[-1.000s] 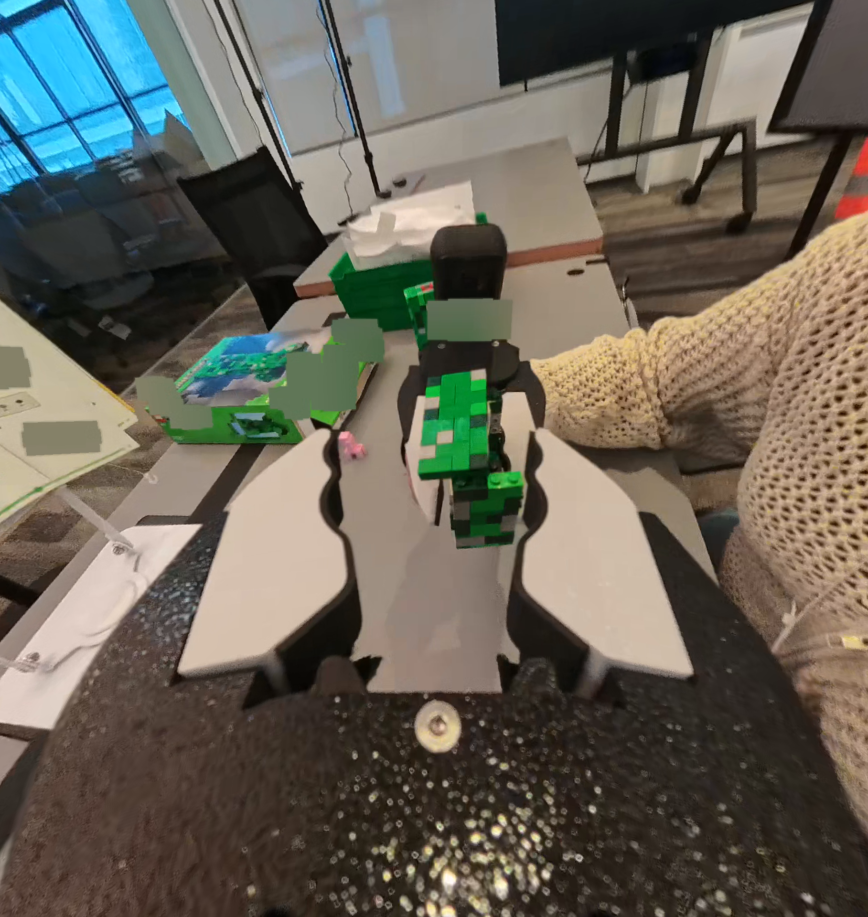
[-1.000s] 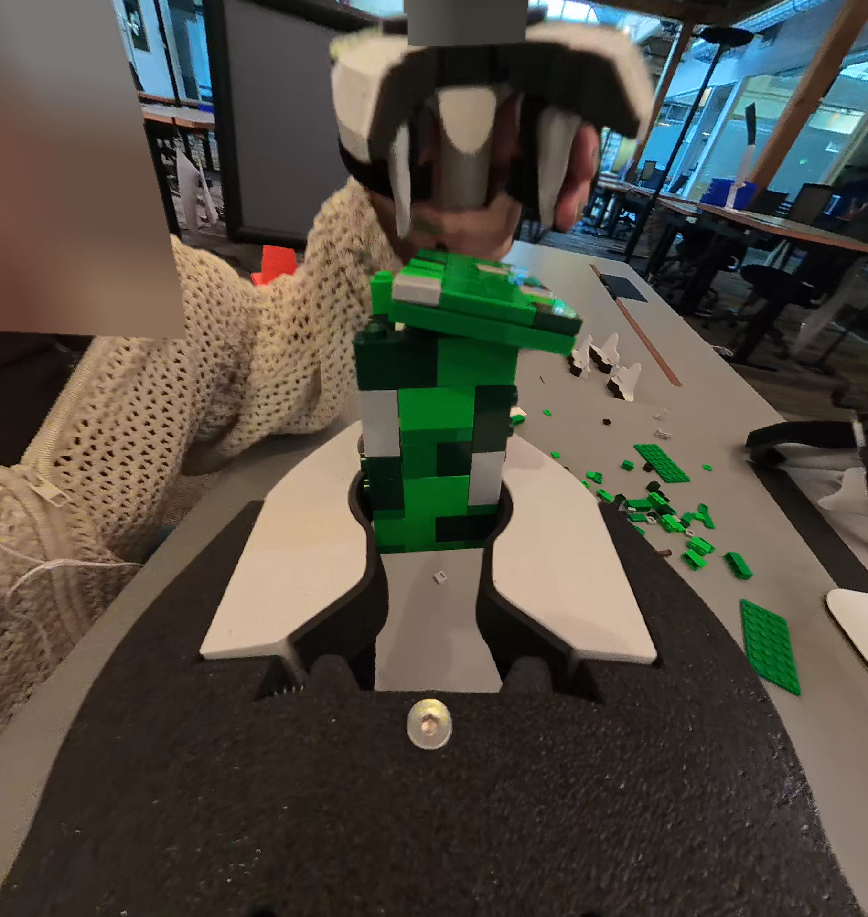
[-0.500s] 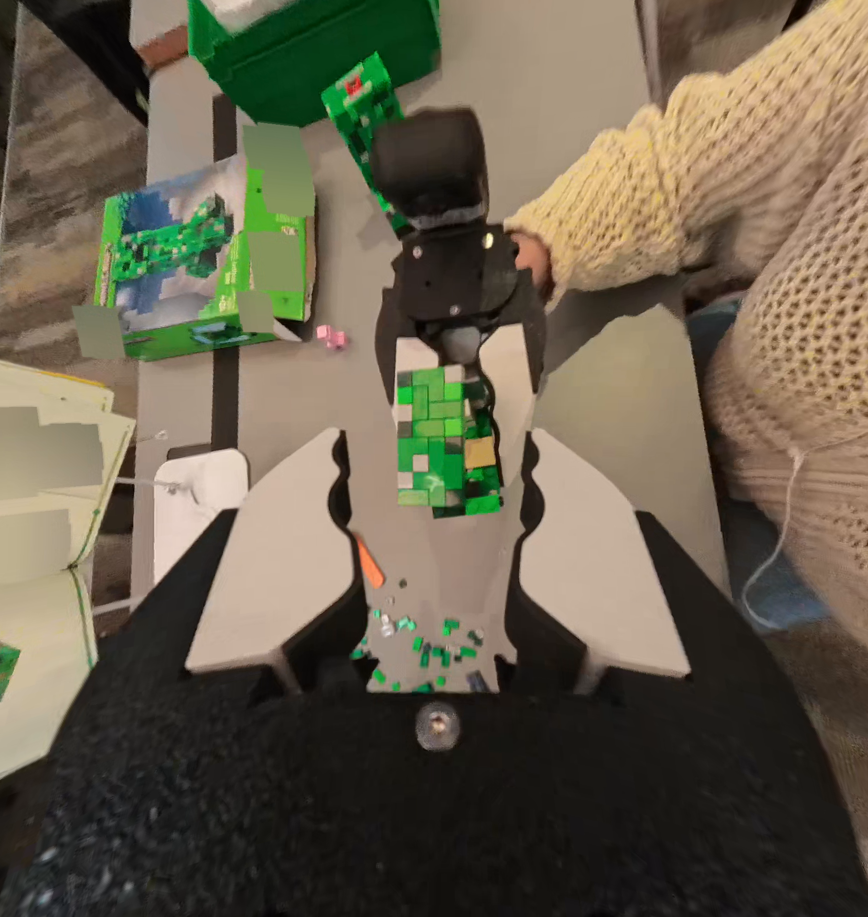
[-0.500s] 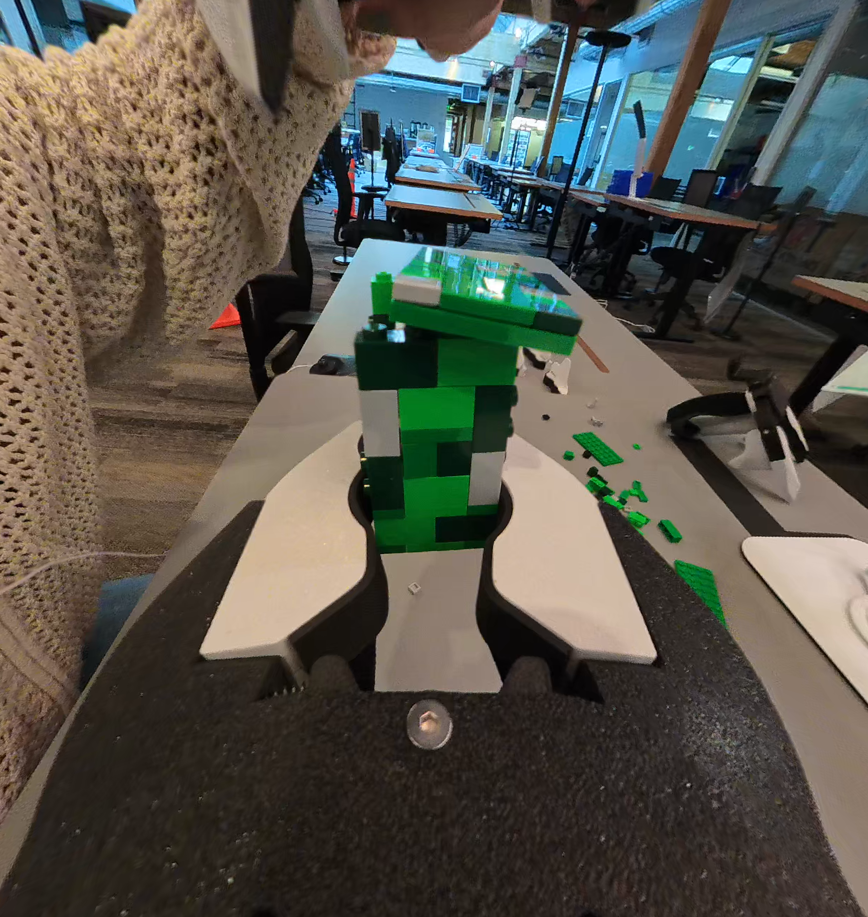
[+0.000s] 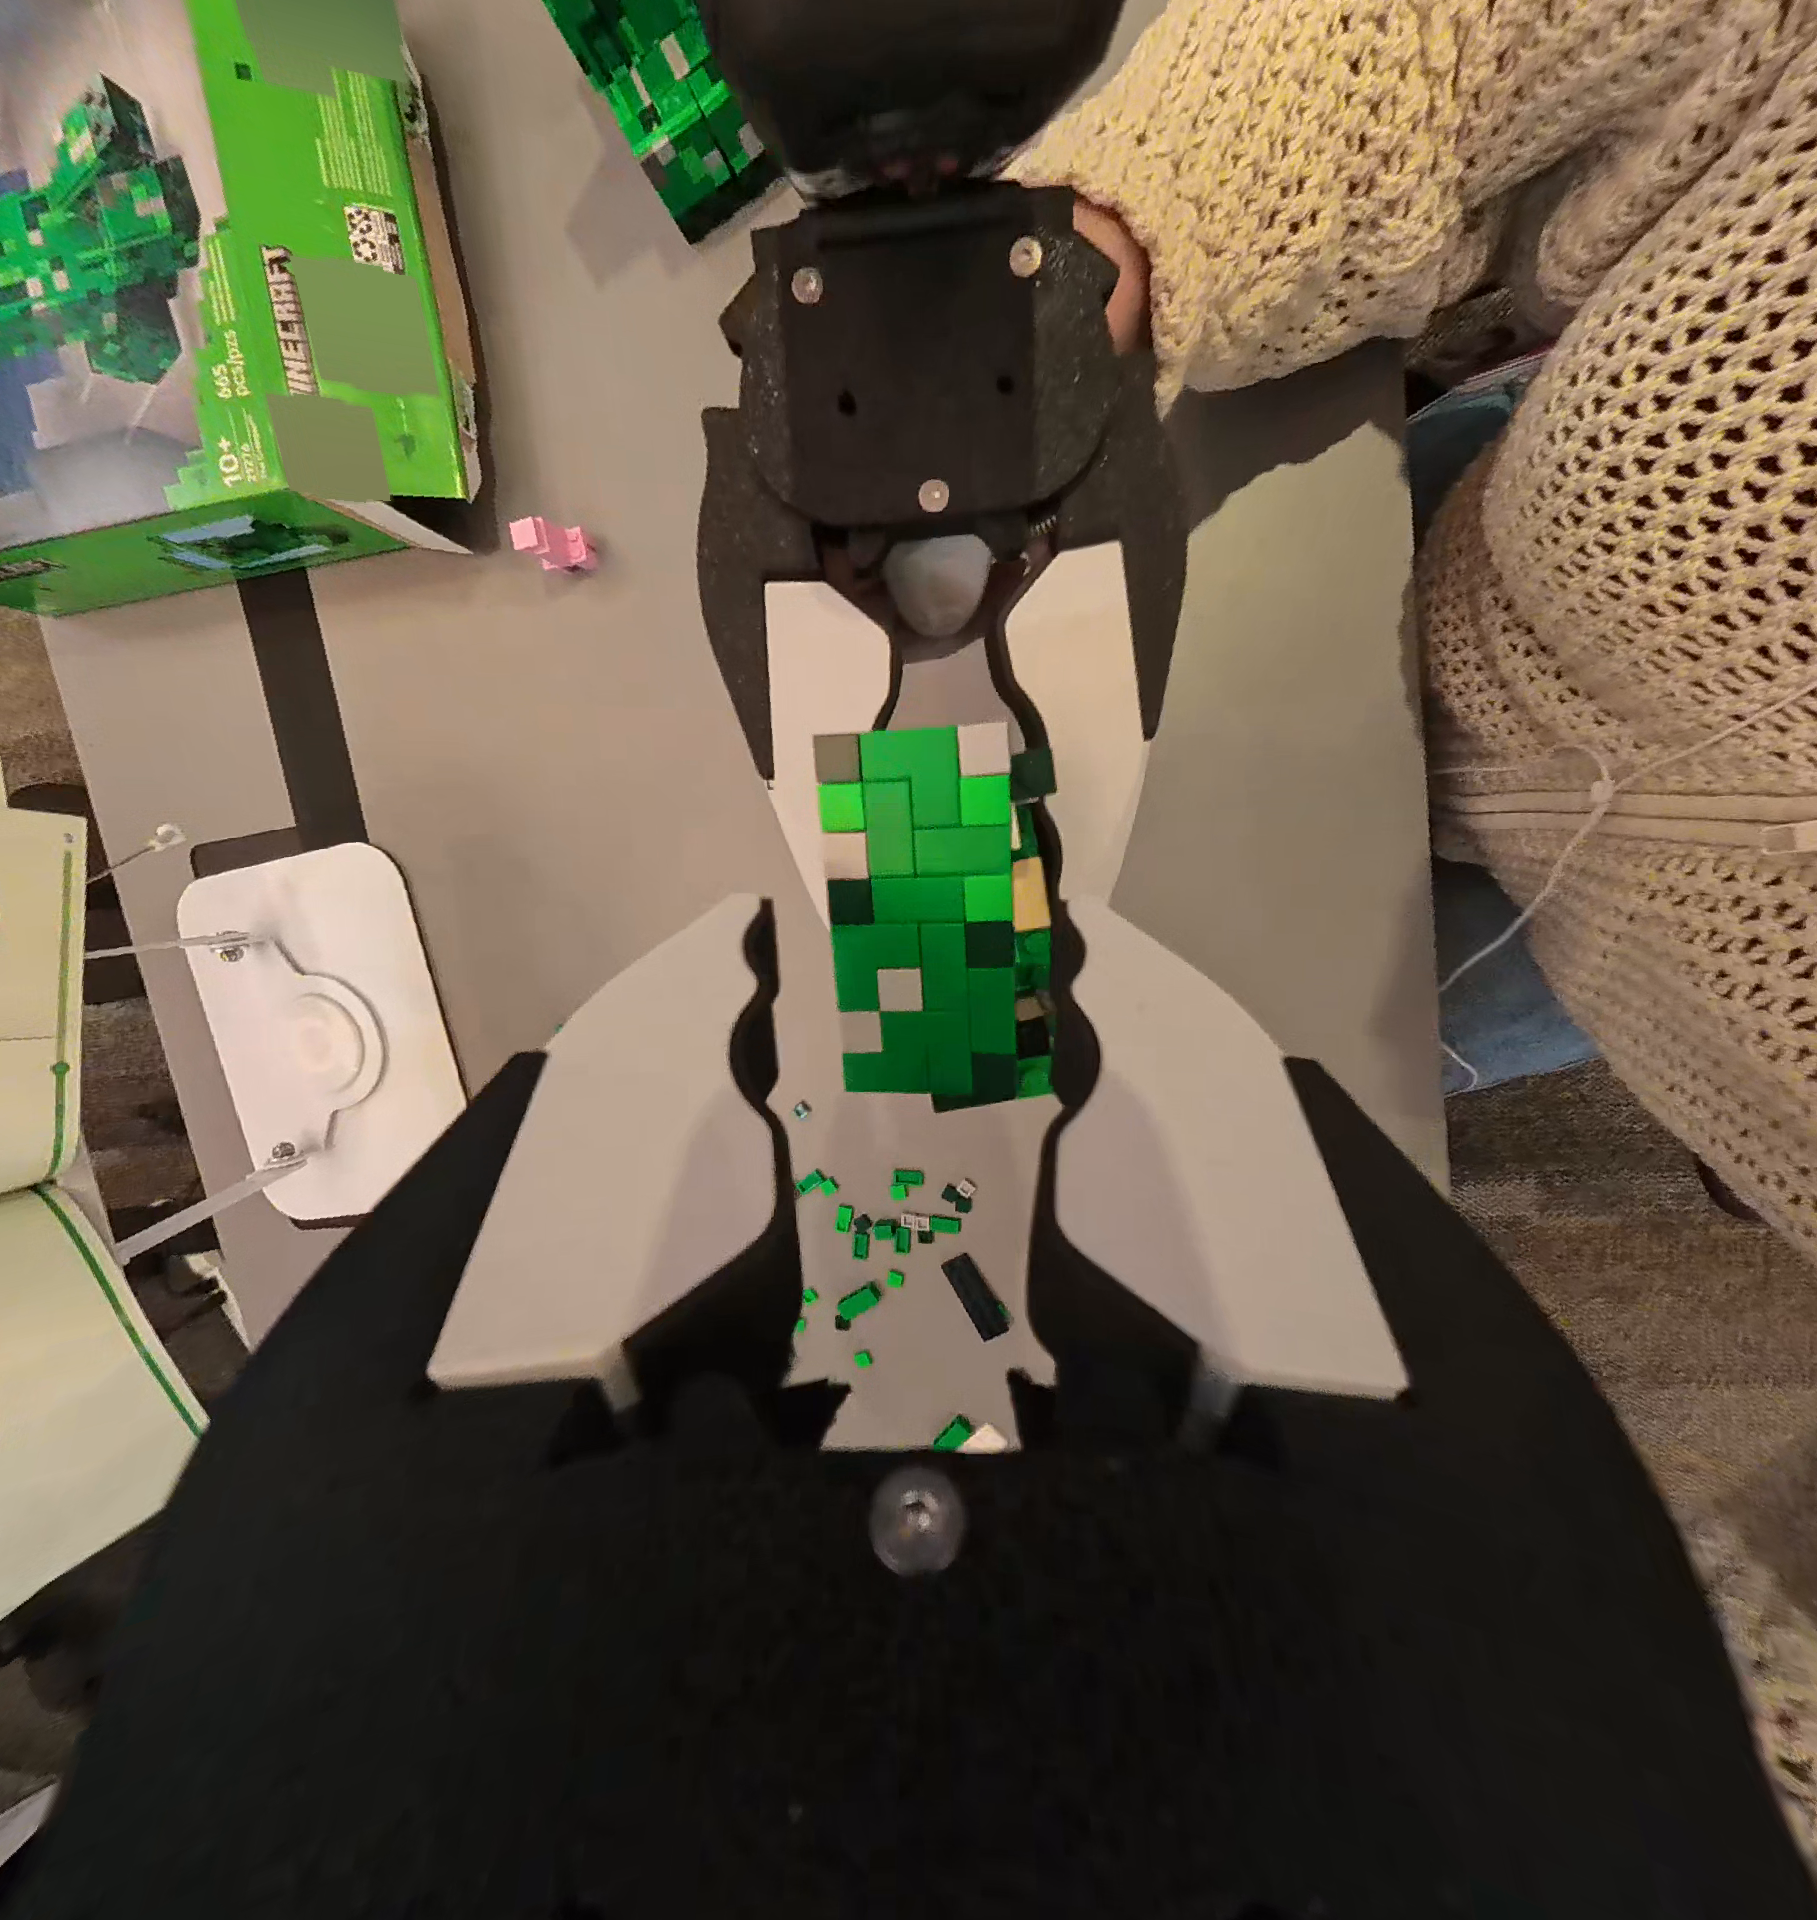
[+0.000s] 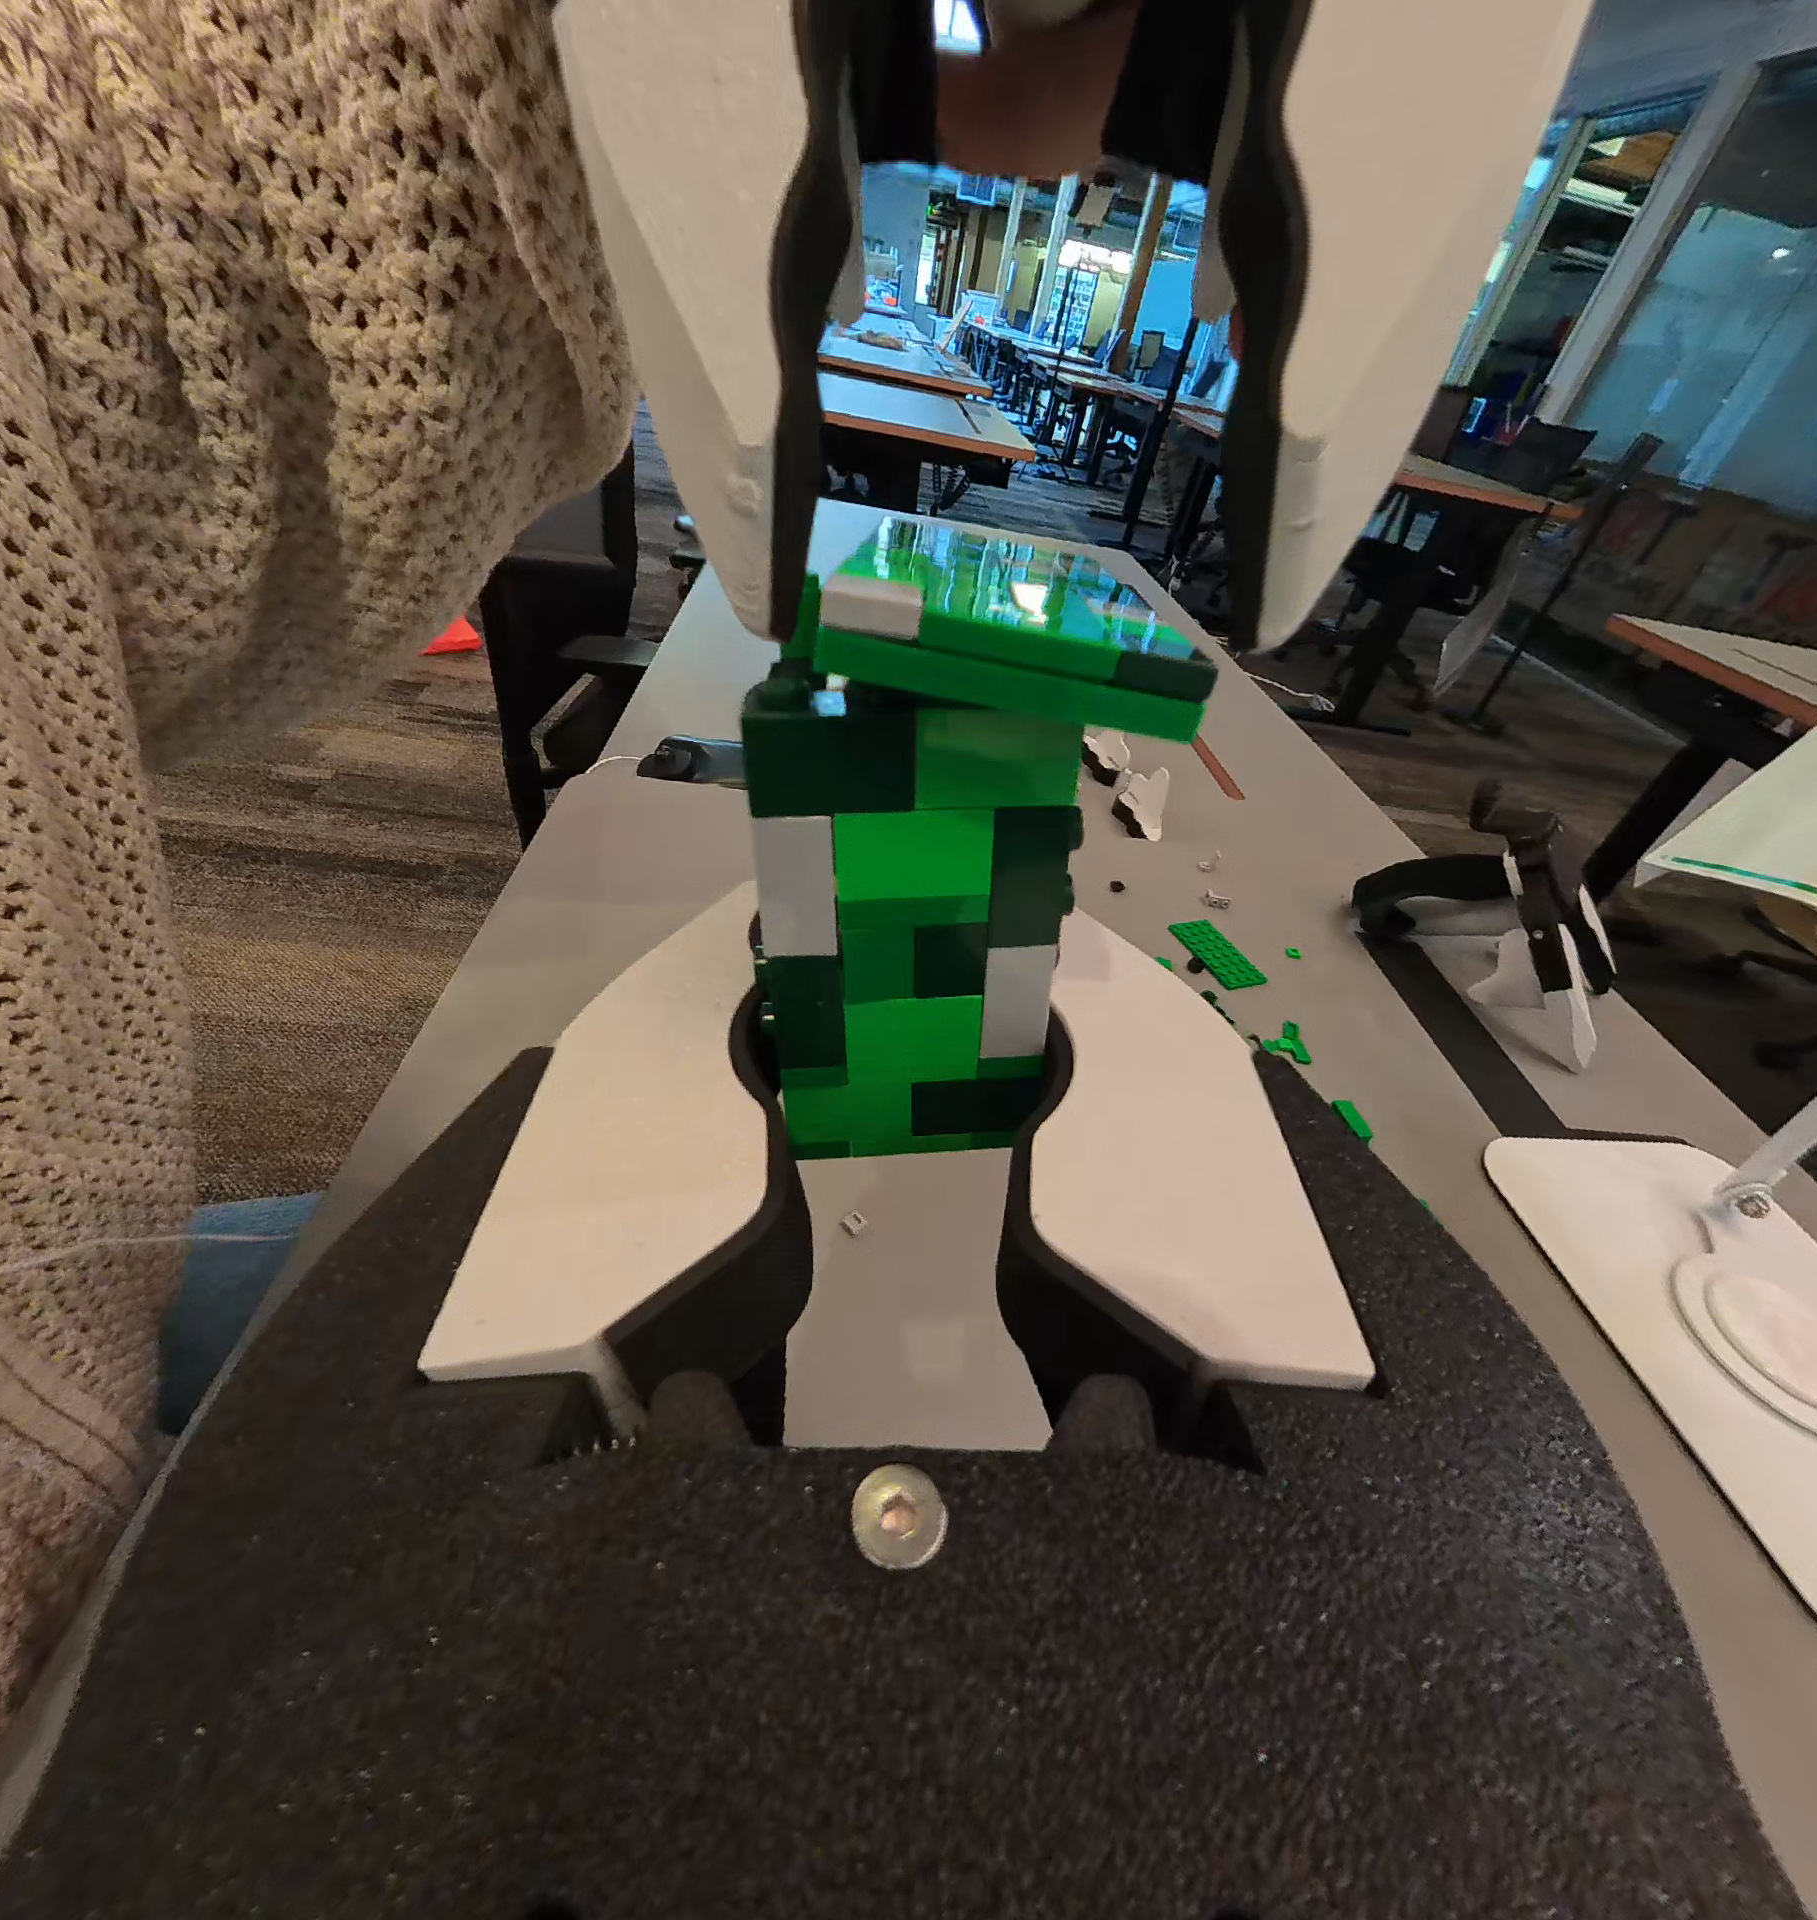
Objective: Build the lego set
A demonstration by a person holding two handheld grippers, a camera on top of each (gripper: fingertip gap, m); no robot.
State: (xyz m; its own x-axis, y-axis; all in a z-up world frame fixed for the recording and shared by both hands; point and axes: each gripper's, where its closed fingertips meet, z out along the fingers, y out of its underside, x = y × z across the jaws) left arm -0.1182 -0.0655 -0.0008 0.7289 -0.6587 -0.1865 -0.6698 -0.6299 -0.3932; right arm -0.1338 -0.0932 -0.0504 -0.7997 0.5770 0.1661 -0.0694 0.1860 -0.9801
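Two tools are meeting over the table (image 5: 592, 748) — my right tool (image 6: 909, 1049) is gripping the base of a green lego tower (image 6: 909, 935), and my left tool (image 5: 909, 997) is hanging above it with its fingers spread wide, holding nothing. In the right wrist view the tower is standing upright between my white fingers (image 6: 634, 1122), its long axis running vertically, straight up from the grip. On top a flat green slab (image 6: 1018, 623) is sitting slightly tilted and jutting out to the right past the column below. My left tool's fingertips are reaching down on either side of that slab; the left one (image 6: 753, 582) looks to be just at the slab's corner, though I cannot tell whether it is touching.

In the left wrist view I am looking almost straight down onto the slab, which is showing as a long patchwork rectangle pointing away from me toward the right tool's body. Below, small loose green pieces (image 5: 888, 1236) are lying scattered on the table. Farther off, a green set box (image 5: 249, 343), a second green build (image 5: 675, 114) and a small pink piece (image 5: 556, 540) are resting on the table.
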